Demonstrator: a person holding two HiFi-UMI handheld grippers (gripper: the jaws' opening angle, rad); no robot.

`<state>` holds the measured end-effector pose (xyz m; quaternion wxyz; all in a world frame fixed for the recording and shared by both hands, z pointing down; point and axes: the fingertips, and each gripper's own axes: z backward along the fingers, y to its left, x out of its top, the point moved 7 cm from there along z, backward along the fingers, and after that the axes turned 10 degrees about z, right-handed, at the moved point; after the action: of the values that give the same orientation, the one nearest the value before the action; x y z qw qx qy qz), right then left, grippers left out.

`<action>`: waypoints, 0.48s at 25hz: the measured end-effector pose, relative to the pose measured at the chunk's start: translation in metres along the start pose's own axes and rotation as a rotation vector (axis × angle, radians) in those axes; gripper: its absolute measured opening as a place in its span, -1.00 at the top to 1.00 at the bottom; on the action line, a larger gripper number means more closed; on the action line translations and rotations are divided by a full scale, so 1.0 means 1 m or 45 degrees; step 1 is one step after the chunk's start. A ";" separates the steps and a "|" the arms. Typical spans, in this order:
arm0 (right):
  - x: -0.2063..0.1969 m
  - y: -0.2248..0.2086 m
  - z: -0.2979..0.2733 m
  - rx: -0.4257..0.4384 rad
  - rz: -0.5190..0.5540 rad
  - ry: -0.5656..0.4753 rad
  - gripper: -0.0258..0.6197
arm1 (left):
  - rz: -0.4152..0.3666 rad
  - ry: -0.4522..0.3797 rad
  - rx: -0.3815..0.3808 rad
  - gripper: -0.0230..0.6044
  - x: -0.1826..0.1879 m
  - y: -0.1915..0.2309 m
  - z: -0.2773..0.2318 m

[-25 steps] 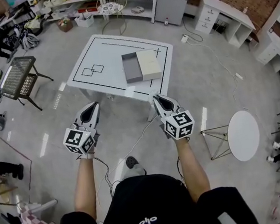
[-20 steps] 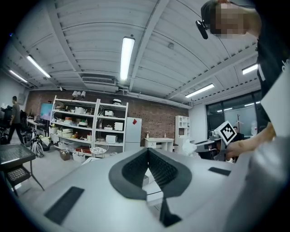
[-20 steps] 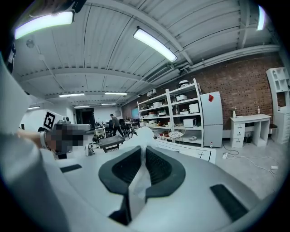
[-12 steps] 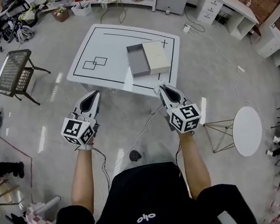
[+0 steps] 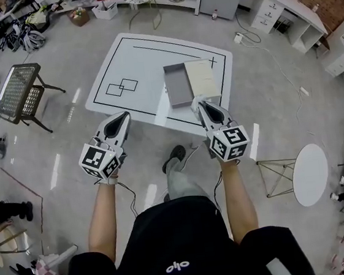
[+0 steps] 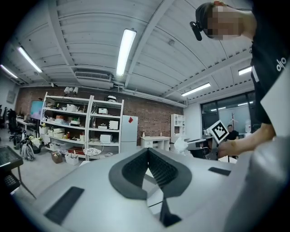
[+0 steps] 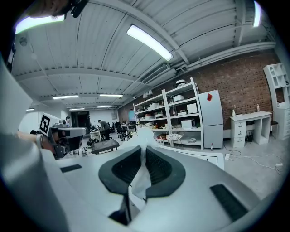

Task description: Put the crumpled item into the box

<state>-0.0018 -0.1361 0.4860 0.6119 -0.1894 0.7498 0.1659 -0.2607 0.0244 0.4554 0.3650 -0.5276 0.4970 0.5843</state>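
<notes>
Risk: the crumpled item [image 7: 141,180] looks thin and lightly pinched. It could slip out short of the box [image 5: 178,85], or catch the wall and land on the table [image 5: 119,53].

Left gripper [image 5: 122,118]: jaws closed tip to tip, empty.

Right gripper [image 5: 202,107]: jaws nearly closed, gripping the white crumpled item at the table's near edge, with the box just beyond.

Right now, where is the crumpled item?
The crumpled item is pinched in the right claw; in the head view that sits right of centre, at the white table's near edge, just short of the open box.
</notes>
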 end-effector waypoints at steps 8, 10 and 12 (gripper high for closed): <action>0.011 -0.062 -0.093 -0.001 -0.072 0.029 0.80 | 0.019 0.047 0.001 0.90 0.017 0.072 -0.087; 0.014 -0.078 -0.112 -0.009 -0.094 0.030 0.80 | 0.036 0.037 -0.002 0.90 0.020 0.087 -0.110; 0.017 -0.094 -0.128 -0.021 -0.120 0.026 0.80 | 0.055 0.023 -0.014 0.90 0.023 0.099 -0.135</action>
<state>-0.0682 -0.2814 0.4926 0.6097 -0.2311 0.7450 0.1411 -0.3242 -0.1314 0.4594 0.3450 -0.5238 0.5085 0.5900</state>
